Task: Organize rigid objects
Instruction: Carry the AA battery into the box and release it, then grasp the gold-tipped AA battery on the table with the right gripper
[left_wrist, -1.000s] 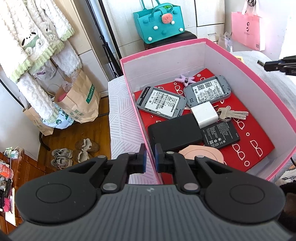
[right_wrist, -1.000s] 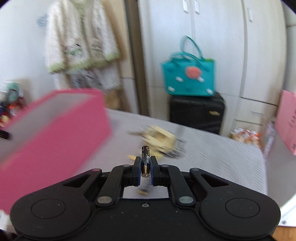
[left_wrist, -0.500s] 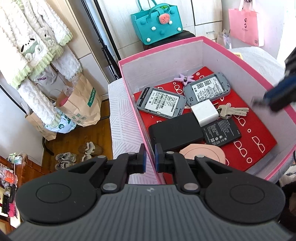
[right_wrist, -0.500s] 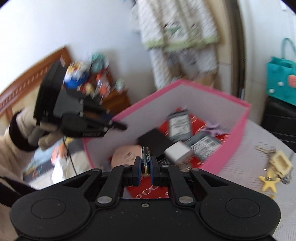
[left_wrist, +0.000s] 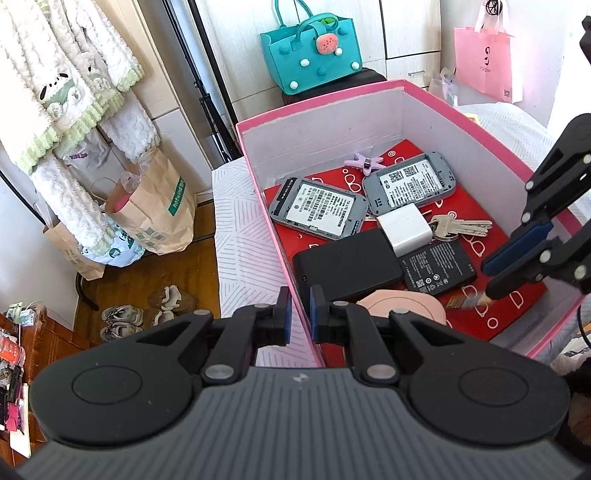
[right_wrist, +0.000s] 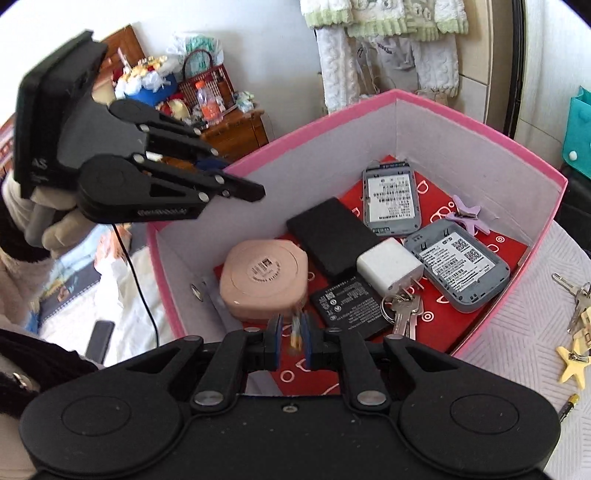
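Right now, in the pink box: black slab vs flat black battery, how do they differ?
The black slab is clearly bigger and thicker; the flat battery is small and thin. The slab's top is plain matte, while the battery's face carries white print and symbols. Shared: both are black rectangles lying flat, side by side, on the red liner of the pink box.

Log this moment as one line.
phase: release | right gripper: open above pink box floor | battery: blurred between pads, apparently dropping | left gripper: astride box's near wall, grip unclear
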